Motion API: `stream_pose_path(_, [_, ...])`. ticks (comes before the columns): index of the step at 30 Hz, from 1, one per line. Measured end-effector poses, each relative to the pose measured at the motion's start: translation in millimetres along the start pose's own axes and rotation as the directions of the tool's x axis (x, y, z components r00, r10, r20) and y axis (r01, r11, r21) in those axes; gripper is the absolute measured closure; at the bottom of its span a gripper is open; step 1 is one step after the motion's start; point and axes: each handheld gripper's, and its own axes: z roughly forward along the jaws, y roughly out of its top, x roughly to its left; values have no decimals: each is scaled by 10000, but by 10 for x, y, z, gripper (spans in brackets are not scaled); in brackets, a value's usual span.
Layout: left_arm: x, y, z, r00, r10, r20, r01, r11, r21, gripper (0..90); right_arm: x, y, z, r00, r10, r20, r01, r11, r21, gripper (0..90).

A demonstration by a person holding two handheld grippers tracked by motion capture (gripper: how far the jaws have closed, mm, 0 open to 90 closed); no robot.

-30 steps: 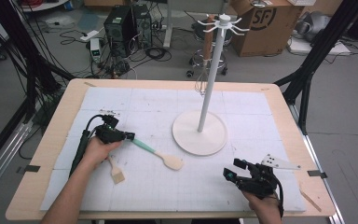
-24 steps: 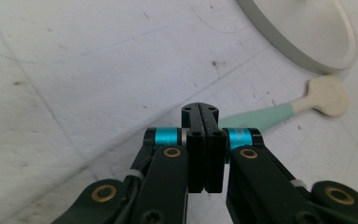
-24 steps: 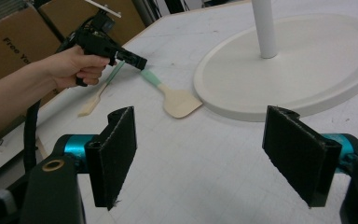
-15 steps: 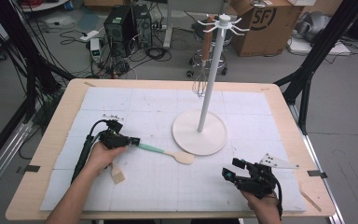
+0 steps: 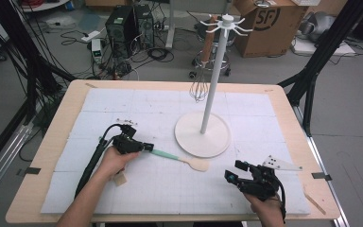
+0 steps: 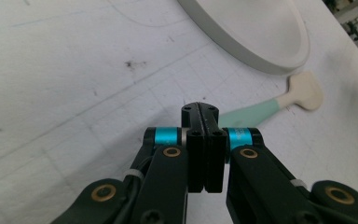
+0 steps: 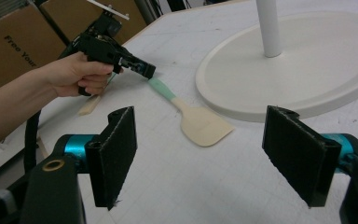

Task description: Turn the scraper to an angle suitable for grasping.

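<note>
A spatula with a mint-green handle and a cream blade lies low over the white mat. Its blade ends just in front of the round base of the white hanging stand. My left gripper is shut on the end of the green handle, with its jaws pressed together in the left gripper view. My right gripper stands open near the front right of the mat. Nothing is between its pads, which point toward the spatula and the left gripper.
A wire whisk hangs from the stand's pole. A small wooden utensil lies on the mat beside the left hand. Cardboard boxes, a computer case and cables sit on the floor beyond the table's far edge.
The left hand has moved right with the spatula in its gripper, bringing the blade up to the stand's base. The right gripper has stayed in place.
</note>
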Motion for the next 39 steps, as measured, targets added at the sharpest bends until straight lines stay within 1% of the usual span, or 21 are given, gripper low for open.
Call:
stream_pose_path(3, [-79,26,54,9997,257,56,-259,9993,278,896,-1,0,4,10000,20,-4,-20,10000,20,251])
stream_pose_path(5, [-146,42,111,9994,338,62,-340,9988,343,896,6,-1,4,10000,51,-24,-51,10000,28,251])
stream_pose_path(7, [-198,61,168,9986,521,101,-525,9977,421,895,3,1,-1,10000,12,-12,-12,10000,-18,252])
stream_pose_path(8, [-225,72,195,9987,499,128,-505,9976,465,895,3,1,-4,10000,19,-26,-20,10000,-20,252])
stream_pose_path(11, [-280,99,269,9977,646,186,-655,9965,527,894,-1,1,-14,10000,-32,-13,32,10000,-60,252])
stream_pose_path(14, [-346,111,335,9974,680,251,-693,9960,564,894,3,-1,-25,10000,48,-35,-48,10000,-50,252])
stream_pose_path(16, [-389,119,373,9964,787,329,-806,9948,626,894,-5,-1,-30,10000,-16,-16,16,10000,-70,252])
stream_pose_path(18, [-434,119,414,9955,849,416,-876,9939,671,894,-4,-3,-33,10000,39,-10,-40,9999,-96,252])
stream_pose_path(20, [-464,125,451,9945,919,501,-953,9930,693,894,-2,-3,-41,10000,82,-24,-82,9999,-83,252])
stream_pose_path(23, [-490,134,494,9948,862,539,-896,9939,637,893,-3,-4,-47,10000,76,-27,-77,9999,-113,252])
stream_pose_path(27, [-537,134,519,9936,961,600,-999,9930,637,884,-6,-11,-48,10000,21,-19,-21,10000,-88,252])
stream_pose_path(28, [-544,134,510,9926,962,744,-1010,9928,642,851,-8,-13,-49,10000,28,-6,-28,10000,-89,252])
stream_pose_path(29, [-565,128,500,9921,968,802,-1017,9930,598,795,-9,-14,-54,10000,61,2,-61,9999,-84,252])
stream_pose_path(31, [-612,100,458,9908,1164,697,-1197,9918,448,713,-14,-16,-64,9999,118,24,-117,9999,-101,252])
stream_pose_path(32, [-626,82,430,9909,1157,687,-1184,9923,367,675,-18,-17,-68,9999,107,34,-106,9998,-147,252])
stream_pose_path(33, [-642,58,400,9906,1177,696,-1198,9924,279,601,-23,-18,-68,10000,84,32,-83,9998,-157,252])
stream_pose_path(34, [-650,33,368,9887,1301,746,-1321,9910,216,548,-21,-19,-66,9999,107,40,-106,9998,-146,252])
stream_pose_path(35, [-658,5,335,9889,1277,757,-1293,9915,167,503,-20,-20,-66,9999,107,38,-106,9999,-123,252])
stream_pose_path(37, [-660,-59,272,9871,1329,892,-1334,9911,1,398,-15,-22,-58,10000,73,2,-73,9999,-100,252])
stream_pose_path(38, [-661,-88,239,9864,1410,844,-1415,9899,8,349,-12,-23,-55,10000,68,-25,-68,10000,-70,252])
stream_pose_path(39, [-667,-118,204,9863,1481,732,-1484,9889,-15,324,-11,-23,-52,10000,51,-30,-51,10000,-72,252])
